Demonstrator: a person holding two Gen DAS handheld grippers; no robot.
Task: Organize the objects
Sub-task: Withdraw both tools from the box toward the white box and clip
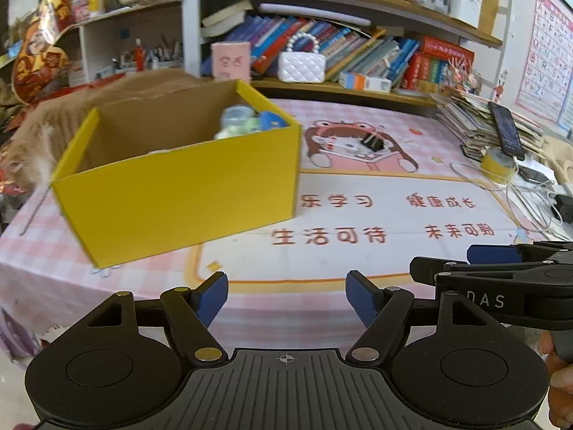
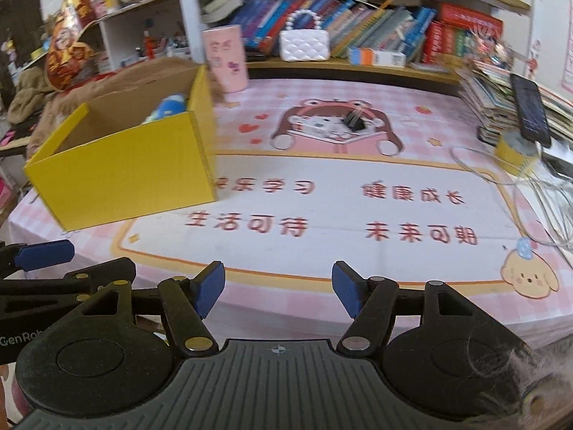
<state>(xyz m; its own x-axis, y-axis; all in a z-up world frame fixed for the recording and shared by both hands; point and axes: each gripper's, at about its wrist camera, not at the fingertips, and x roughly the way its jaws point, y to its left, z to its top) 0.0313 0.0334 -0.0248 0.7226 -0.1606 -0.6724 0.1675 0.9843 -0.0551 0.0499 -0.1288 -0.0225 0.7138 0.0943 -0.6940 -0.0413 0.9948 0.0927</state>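
Left claw (image 1: 286,299): jaws apart, holding nothing.
Right claw (image 2: 277,294): jaws apart, holding nothing.
Yellow box (image 1: 179,193): on counter (image 1: 358,261).
Binder clip (image 2: 352,120): mid-counter.

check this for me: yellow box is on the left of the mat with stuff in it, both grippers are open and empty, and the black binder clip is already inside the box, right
One thing is off: the black binder clip is not in the yellow box. It lies out on the mat, on the cartoon figure, well to the right of the box, as the right wrist view shows. The rest holds: the box has items in it, and the left gripper and right gripper are open and empty.
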